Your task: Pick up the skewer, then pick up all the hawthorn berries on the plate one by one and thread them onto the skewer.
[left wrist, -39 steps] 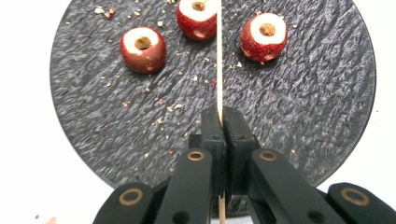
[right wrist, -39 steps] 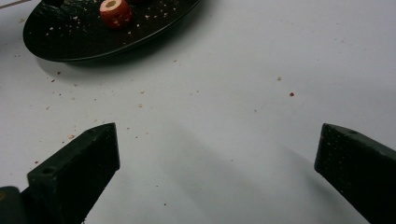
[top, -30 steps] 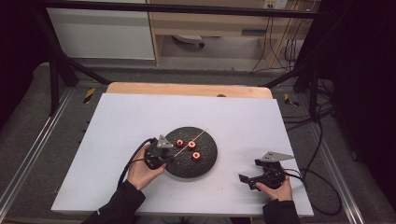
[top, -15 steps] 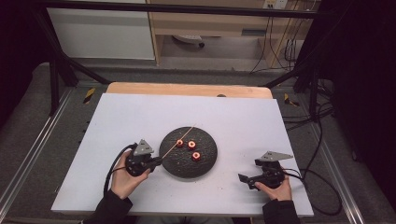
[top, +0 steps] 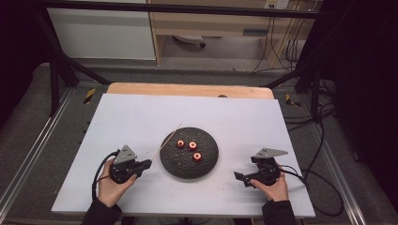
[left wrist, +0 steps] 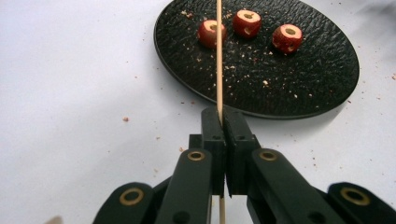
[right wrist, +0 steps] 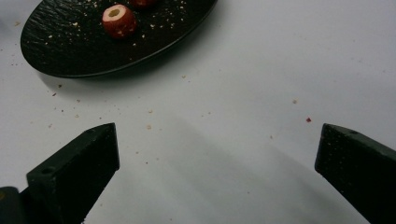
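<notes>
A round black plate (top: pixel 206 164) (left wrist: pixel 308 74) (right wrist: pixel 60 51) lies mid-table with three cored red fruit pieces (top: pixel 189 145) (left wrist: pixel 246 22) on it. A thin wooden skewer (top: pixel 168 138) (left wrist: pixel 218 56) slants from the plate's left rim down to my left gripper (top: pixel 148 163) (left wrist: pixel 224 116), which is shut on its lower end, just left of the plate. My right gripper (top: pixel 238 176) (right wrist: pixel 217 154) rests open on the table to the plate's right, nothing between its fingers. One fruit piece (right wrist: pixel 118 20) shows near it.
Crumbs are scattered over the plate and the white tabletop (top: pixel 131 117). A wooden strip (top: pixel 187 90) runs along the table's far edge. Cables (top: pixel 324 187) trail off the right side.
My left gripper has pulled back from over the plate to the plate's left, keeping the skewer. The right gripper has stayed put.
</notes>
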`<state>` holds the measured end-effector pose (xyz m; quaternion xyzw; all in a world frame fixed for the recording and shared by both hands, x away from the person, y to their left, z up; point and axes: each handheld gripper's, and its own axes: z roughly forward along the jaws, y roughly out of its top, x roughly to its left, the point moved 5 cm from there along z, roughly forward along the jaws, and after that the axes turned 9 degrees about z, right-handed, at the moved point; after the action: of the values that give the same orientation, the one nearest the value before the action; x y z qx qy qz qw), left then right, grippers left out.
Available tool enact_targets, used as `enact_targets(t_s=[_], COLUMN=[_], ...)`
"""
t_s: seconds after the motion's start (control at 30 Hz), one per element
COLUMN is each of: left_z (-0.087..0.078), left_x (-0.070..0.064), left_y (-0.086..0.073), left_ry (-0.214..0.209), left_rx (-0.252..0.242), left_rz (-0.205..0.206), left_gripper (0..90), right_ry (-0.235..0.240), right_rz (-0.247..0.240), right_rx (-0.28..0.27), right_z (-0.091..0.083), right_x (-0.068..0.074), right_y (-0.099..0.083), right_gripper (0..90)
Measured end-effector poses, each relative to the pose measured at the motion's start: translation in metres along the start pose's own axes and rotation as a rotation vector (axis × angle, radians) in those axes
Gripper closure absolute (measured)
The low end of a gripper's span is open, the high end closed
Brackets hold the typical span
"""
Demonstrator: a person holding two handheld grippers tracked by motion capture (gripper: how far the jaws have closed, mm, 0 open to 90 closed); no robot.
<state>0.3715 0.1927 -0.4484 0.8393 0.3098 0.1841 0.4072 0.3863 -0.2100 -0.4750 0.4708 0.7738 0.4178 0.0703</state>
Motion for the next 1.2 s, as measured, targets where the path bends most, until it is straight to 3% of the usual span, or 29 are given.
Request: enact_targets(t_s=[0.57,0.9,1.2], left_z=[-0.012,-0.015,-0.015], left_x=[0.007,0.006,0.005], left_y=[-0.023,-0.028,-0.033], left_ry=[0.004,-0.009,-0.003], left_rx=[-0.042,-0.047,-0.038], left_rz=[-0.012,-0.006,0.006], left_gripper=[87.9,87.9,87.9], right_ry=[-0.006,-0.022,-0.035], right_rz=[-0.042,-0.076,-0.161], right_rx=[0.021,0.082,0.155], right_z=[0.015,0.032,0.056], right_x=[0.026,0.048,0.077], right_y=[0.027,0.048,0.073], right_gripper=[0.5,0.6,3.3])
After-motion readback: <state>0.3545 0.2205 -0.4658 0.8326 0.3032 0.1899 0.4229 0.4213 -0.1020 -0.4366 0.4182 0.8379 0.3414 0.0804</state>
